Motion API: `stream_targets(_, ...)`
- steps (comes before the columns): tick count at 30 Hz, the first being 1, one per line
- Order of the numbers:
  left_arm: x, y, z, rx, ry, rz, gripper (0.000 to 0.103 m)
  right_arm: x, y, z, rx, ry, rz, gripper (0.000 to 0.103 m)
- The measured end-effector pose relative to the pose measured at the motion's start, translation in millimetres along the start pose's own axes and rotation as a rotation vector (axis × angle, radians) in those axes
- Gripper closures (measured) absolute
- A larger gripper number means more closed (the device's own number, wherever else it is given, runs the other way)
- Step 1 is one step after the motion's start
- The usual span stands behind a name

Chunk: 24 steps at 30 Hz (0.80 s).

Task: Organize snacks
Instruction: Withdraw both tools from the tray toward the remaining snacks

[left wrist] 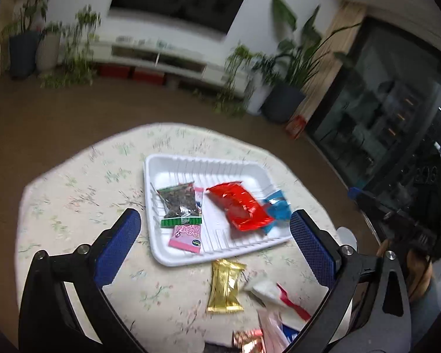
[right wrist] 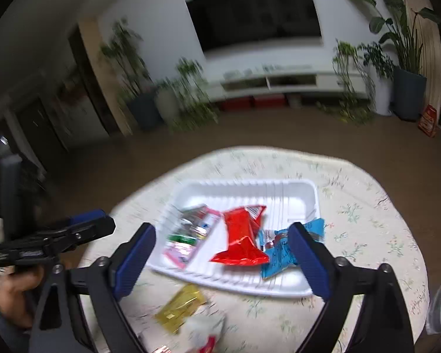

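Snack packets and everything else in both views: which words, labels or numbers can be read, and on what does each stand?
None can be read for certain.
Pink packet: print too blurred.
Green packet: label strip too small.
Red packet: no legible text.
Blue packet: print blurred.
Gold packet: no legible text.
Red box on the floor: blurred.

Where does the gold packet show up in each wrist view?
Left wrist: the gold packet lies on the tablecloth just below the white tray, low centre, between the open jaws.
Right wrist: the gold packet is blurred, lower left of centre, again on the cloth in front of the tray.
Shared landmark: the red packet in the tray.
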State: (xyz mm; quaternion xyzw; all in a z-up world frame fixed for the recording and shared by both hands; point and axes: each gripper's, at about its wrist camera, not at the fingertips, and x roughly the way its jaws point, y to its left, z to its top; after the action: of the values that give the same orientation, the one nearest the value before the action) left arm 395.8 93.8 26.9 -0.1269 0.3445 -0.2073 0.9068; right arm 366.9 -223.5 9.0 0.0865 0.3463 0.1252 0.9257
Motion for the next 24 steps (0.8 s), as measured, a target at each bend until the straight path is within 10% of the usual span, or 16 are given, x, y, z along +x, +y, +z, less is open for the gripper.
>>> stream_targets(6, -85, -16, -43, 0.034, -0.100, 0.005, 0.000, -98, -17, -19, 0.049, -0.152, 0.039, 0.000)
stream_targets(10, -112, -18, -85, -0.021, -0.013, 0.046, 0.000, -143, -31, -43, 0.072, -0.209, -0.037, 0.000)
stream_targets(15, -126, -19, -147, -0.082, 0.047, 0.052, 0.000, -172, -17, -94, 0.068, -0.174, -0.054, 0.000)
stream_targets(24, -105, -50, -214, 0.128, 0.160, 0.222, 0.001, -165, 59, -211, -0.071, 0.008, -0.149, 0.010)
